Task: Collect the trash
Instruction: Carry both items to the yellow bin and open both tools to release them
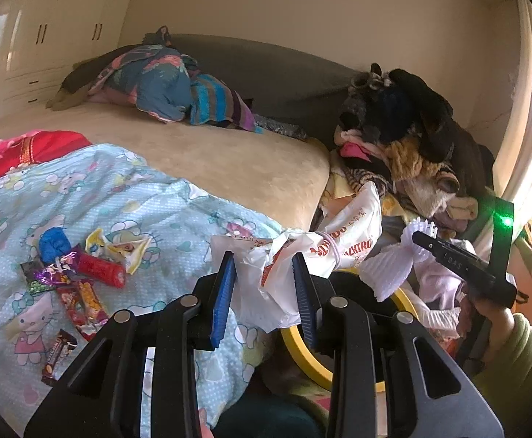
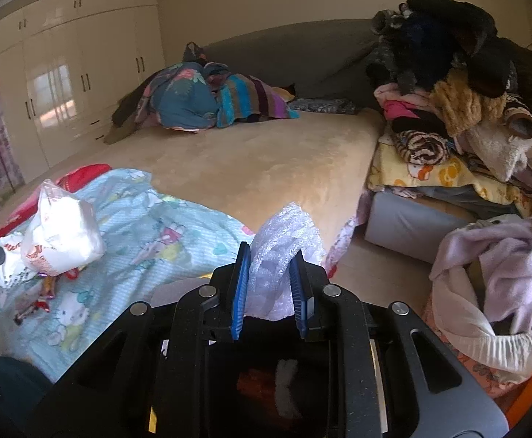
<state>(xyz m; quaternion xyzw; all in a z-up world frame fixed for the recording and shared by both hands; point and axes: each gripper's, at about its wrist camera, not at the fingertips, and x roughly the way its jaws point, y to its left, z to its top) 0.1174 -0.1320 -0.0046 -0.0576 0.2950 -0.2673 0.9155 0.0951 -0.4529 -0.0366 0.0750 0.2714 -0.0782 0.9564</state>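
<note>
Two grippers level over bed, left gripper (image 1: 266,292) pinching plastic bag (image 1: 342,241), right gripper (image 2: 271,288) bubble wrap (image 2: 284,248) (crumpled)

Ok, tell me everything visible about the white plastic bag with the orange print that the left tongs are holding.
The white plastic bag is thin, crinkled film with orange-red lettering and small snowflake-like marks. It is pinched between the blue pads of the left tongs, bunched and partly open, with one flap standing up to the right. A pale elastic band loops around its gathered middle. It hangs above the edge of the Hello Kitty sheet, near the candy wrappers. The right wrist view shows it puffed out and bright.
</note>
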